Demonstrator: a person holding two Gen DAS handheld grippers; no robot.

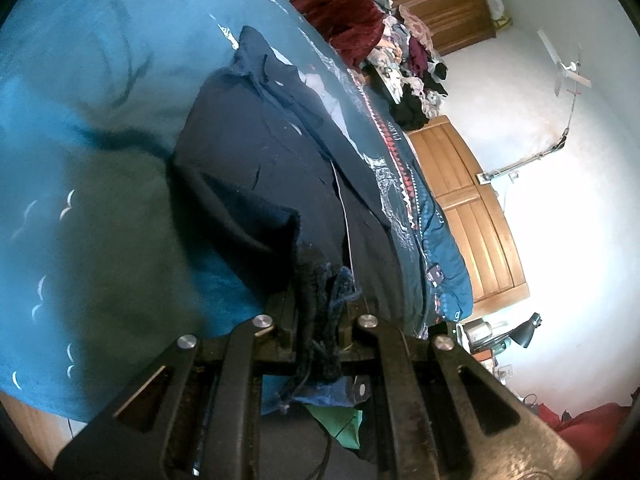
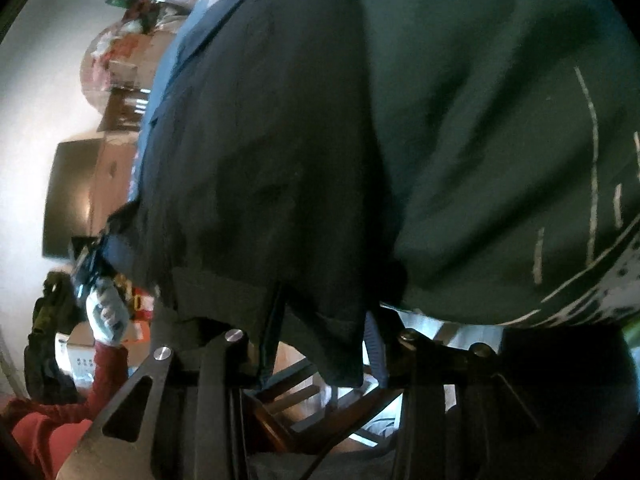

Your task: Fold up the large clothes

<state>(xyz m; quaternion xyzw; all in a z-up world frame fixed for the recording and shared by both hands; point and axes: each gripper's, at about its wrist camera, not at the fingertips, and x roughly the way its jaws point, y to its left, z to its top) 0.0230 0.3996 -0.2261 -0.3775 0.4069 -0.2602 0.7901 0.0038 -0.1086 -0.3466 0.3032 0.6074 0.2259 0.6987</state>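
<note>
A teal bedspread (image 1: 80,120) carries a navy garment (image 1: 248,168); clothes pile (image 1: 400,60) beyond.

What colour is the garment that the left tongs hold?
Dark navy blue; the garment shows best in the left wrist view, pinched in the left tongs.
</note>
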